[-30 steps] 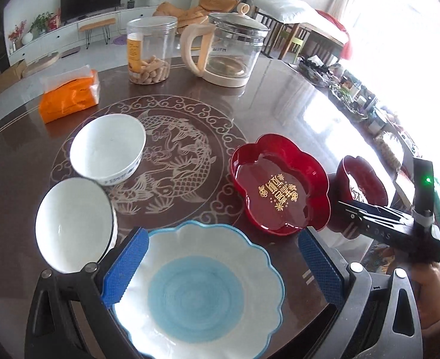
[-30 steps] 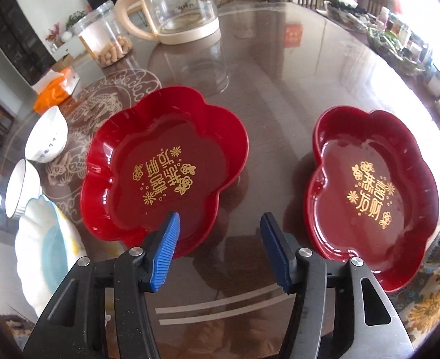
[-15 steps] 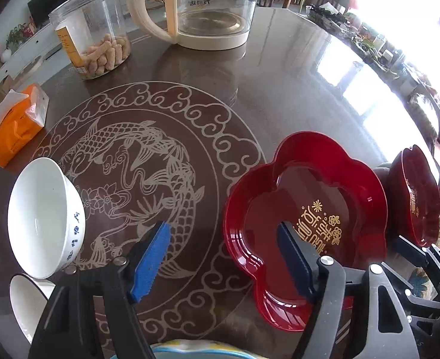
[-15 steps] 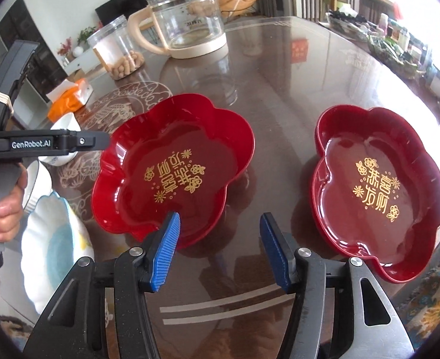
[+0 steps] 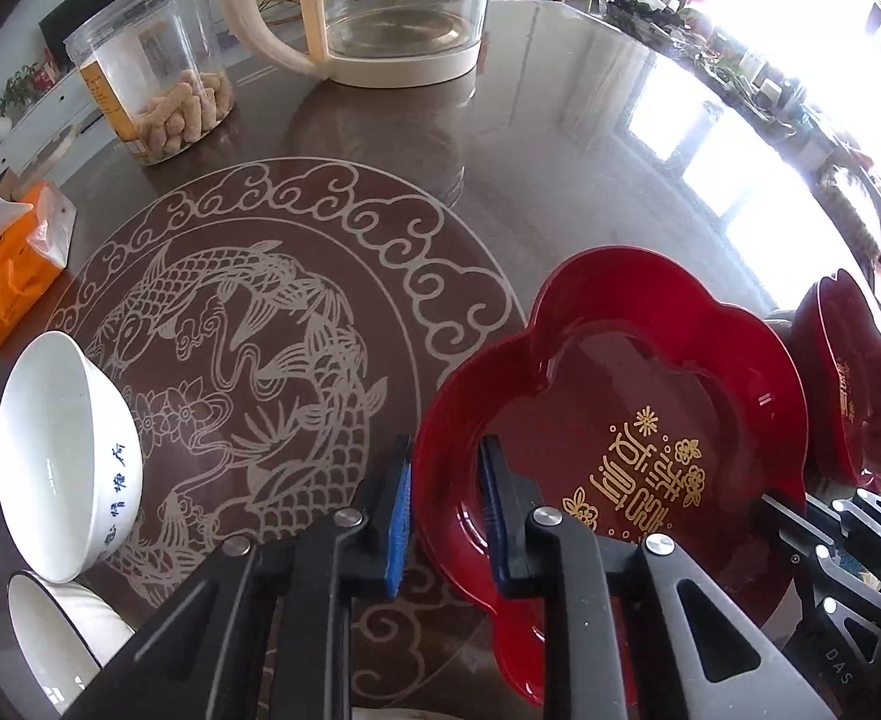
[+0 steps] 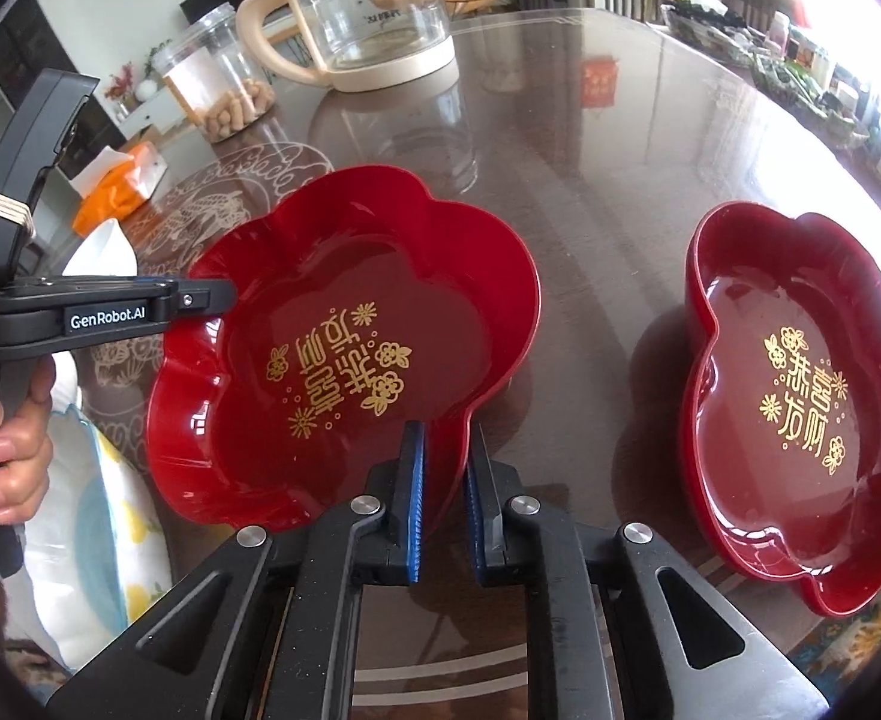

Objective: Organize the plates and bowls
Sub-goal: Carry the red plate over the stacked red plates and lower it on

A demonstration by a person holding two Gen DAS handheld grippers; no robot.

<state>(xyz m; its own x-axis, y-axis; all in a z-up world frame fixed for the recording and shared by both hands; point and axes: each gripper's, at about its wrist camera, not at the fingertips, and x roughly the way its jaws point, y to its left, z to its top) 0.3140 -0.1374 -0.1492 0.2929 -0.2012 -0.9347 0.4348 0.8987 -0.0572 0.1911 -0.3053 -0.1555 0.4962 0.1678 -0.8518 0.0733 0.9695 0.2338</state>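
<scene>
Far off to the left gripper's left side, a white porcelain bowl with blue lettering lies tipped on its side on the dark brown glossy table with the pale dragon medallion, and a second white bowl with a dark rim sits just beside it, nearer the camera. Both are well clear of the fingers, so they look like work for later.

Now the left gripper itself: its blue pads are closed down on the left rim of the glossy red flower-shaped plastic plate with gold characters, one finger outside the wall, one inside the well. That straddling bite makes sense, since the upright rim is the only thin edge the plate offers.

Moving right, the right gripper is clamped on the same plate's near lobe, again one pad inside and one out. Two grips on opposite edges should keep the wide, slick plate level when it comes up. The plate seems tilted or just off the table, though I cannot tell for certain.

Further to the right gripper's right, a second red flower-shaped plate rests flat on the table, apart from the first. My read is that it's the destination: the held plate probably gets nested into it, lobes lined up.

Beyond both grippers stand a clear plastic snack jar and a glass kettle with a cream handle, out of the way.
</scene>
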